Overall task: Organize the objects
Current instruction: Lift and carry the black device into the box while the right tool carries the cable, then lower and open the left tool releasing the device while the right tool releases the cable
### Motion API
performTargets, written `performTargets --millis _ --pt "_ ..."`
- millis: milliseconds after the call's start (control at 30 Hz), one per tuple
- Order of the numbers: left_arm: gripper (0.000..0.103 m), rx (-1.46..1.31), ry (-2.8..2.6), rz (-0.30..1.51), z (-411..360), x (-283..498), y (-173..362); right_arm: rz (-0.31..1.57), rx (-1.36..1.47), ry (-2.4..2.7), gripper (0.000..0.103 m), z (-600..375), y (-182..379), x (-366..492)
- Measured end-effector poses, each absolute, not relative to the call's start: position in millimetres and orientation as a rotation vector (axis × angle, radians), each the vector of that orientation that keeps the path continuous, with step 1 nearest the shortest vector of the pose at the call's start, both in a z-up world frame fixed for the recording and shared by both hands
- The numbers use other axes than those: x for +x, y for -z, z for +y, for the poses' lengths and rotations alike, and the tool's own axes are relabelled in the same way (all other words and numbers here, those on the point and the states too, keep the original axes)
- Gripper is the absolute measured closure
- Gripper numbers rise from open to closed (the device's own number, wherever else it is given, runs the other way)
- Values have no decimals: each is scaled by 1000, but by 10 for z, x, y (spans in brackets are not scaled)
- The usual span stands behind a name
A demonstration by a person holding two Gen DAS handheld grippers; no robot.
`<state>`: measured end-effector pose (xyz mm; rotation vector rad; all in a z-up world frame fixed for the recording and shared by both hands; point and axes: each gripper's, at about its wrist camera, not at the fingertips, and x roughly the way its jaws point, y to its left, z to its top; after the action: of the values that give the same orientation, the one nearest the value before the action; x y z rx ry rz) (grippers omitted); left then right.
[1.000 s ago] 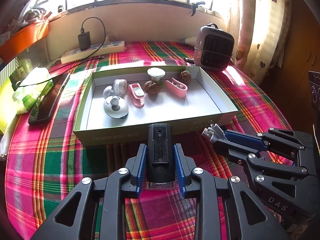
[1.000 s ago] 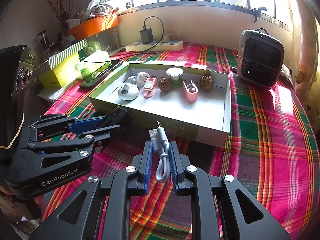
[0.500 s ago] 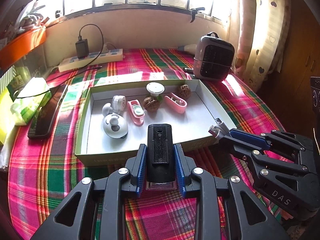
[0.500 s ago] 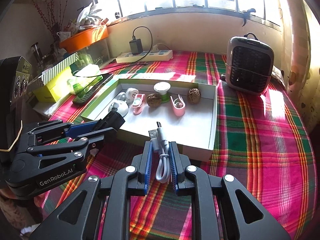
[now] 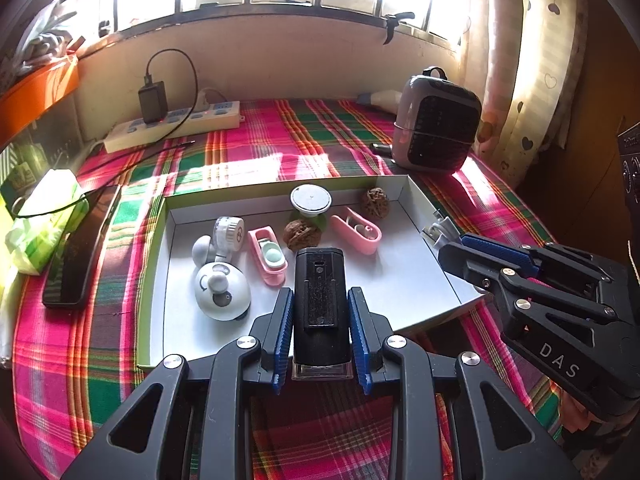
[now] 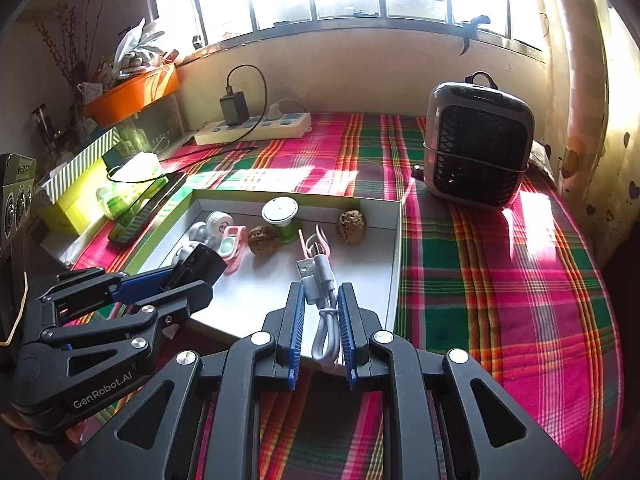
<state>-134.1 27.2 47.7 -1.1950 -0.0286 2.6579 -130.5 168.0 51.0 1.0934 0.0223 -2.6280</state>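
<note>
Both tongs are now hanging over the near part of the white tray (image 5: 416, 204), where a second ago they were short of its near wall. We are carrying the black device (image 5: 320, 300) clenched in the left tongs (image 5: 320, 312) and the folded white USB cable (image 6: 322, 300) clenched in the right tongs (image 6: 321, 308). Bare tray floor is lying below each, so we are judging both items nearly ready to set down

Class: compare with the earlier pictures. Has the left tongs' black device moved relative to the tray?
Yes. The black device in the left tongs has advanced past the tray's near wall, now over its floor.
</note>
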Motion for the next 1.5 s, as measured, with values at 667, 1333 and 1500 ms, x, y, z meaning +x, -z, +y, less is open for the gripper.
performTargets --millis 667,1333,1500 --pt "78 -1248 -2635 -13 368 -1686 -331 32 1235 2651 85 1648 -264 -1752" --pt "78 -1316 -2616 1 413 -1845 -155 46 1281 2628 85 1595 -157 -1913" --pt "78 -1319 -2617 4 402 -1855 -139 60 1290 2625 85 1561 -133 -1939"
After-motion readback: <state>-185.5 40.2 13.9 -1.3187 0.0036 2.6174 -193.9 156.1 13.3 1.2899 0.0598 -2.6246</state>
